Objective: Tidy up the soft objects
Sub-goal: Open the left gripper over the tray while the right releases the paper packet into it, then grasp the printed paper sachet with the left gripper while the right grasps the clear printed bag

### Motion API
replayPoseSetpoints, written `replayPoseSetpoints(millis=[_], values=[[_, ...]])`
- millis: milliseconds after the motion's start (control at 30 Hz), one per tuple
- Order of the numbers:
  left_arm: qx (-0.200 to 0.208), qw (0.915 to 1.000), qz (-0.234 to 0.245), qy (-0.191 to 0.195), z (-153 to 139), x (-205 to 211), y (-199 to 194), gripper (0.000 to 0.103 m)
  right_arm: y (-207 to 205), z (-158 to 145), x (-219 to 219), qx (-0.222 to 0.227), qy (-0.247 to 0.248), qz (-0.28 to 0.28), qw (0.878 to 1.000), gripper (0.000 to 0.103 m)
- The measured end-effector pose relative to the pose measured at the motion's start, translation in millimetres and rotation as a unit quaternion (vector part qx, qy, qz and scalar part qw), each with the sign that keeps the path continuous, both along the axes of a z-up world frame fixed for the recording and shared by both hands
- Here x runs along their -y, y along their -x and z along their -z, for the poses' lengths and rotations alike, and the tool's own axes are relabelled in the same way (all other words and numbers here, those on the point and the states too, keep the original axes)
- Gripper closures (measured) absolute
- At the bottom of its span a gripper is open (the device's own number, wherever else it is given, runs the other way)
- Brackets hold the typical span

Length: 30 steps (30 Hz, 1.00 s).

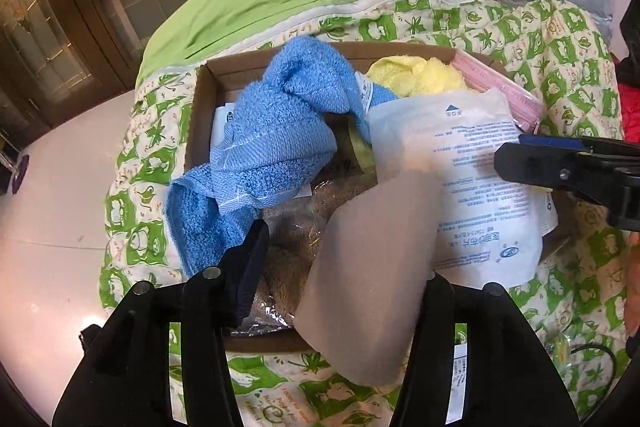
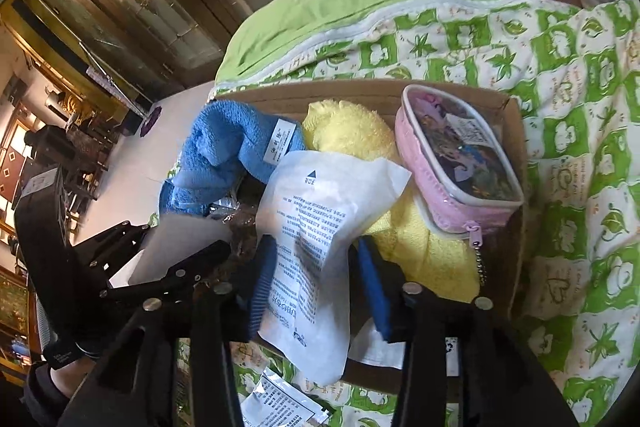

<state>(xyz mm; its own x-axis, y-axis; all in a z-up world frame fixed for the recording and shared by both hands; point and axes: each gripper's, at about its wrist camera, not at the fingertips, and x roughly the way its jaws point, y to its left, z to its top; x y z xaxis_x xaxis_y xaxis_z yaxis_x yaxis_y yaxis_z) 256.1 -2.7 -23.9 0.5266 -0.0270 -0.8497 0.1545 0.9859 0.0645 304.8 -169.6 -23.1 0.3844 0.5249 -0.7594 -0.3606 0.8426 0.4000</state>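
A cardboard box (image 2: 516, 131) sits on the green-patterned quilt (image 2: 580, 147) of a bed, and most of the soft stuff already lies in it. The blue towel (image 1: 264, 143) is bunched at the left end, one corner spilling over the box wall onto the quilt. The yellow towel (image 2: 400, 219) fills the right part, with the pink zip pouch (image 2: 452, 163) leaning on top of it against the far corner. Something brown in clear plastic (image 1: 296, 227) lies at the bottom (hard to tell what it is).

The right tool (image 2: 316, 283) has the white printed packet (image 2: 320, 227) between its blue pads; the fingers look close on both sides, so I judge it gripped, held just over the box's near edge. The left tool (image 1: 340, 267) stands open, and a pale beige piece (image 1: 368, 267) sits against its right finger; whether it is actually held, I cannot tell.

Judgement: well past halfway. Left to do: lower the white packet in, deal with the beige piece, tuck the hanging blue corner inside. One more small printed packet (image 2: 280, 403) lies on the quilt in front of the box and likely still needs to go in.
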Motion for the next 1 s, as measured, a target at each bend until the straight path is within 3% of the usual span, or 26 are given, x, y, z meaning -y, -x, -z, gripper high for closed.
replayPoseSetpoints(millis=[67, 267, 367, 633, 767, 1000], values=[[0.006, 1.0000, -0.001, 0.000, -4, 0, 5, 0.036, 5, -6, 4, 0.011, 0.003, 0.010, 1.000, 0.041], [0.018, 0.9998, -0.002, 0.010, -22, -3, 38, 0.036, 27, -14, 26, 0.001, 0.002, 0.041, 0.999, 0.033], [-0.014, 0.9997, -0.002, 0.022, -15, -7, 66, 0.036, 44, -12, 41, -0.017, -0.002, 0.060, 0.998, 0.031], [-0.048, 0.9902, -0.043, 0.124, 17, -30, 127, 0.036, 108, 23, 60, -0.096, -0.050, 0.090, 0.990, 0.031], [-0.043, 0.9908, -0.062, 0.113, 18, -39, 131, 0.036, 128, 40, 58, -0.080, -0.039, 0.086, 0.992, 0.030], [-0.039, 0.9871, -0.072, 0.137, 18, -52, 130, 0.036, 135, 46, 54, -0.067, -0.030, 0.077, 0.994, 0.030]])
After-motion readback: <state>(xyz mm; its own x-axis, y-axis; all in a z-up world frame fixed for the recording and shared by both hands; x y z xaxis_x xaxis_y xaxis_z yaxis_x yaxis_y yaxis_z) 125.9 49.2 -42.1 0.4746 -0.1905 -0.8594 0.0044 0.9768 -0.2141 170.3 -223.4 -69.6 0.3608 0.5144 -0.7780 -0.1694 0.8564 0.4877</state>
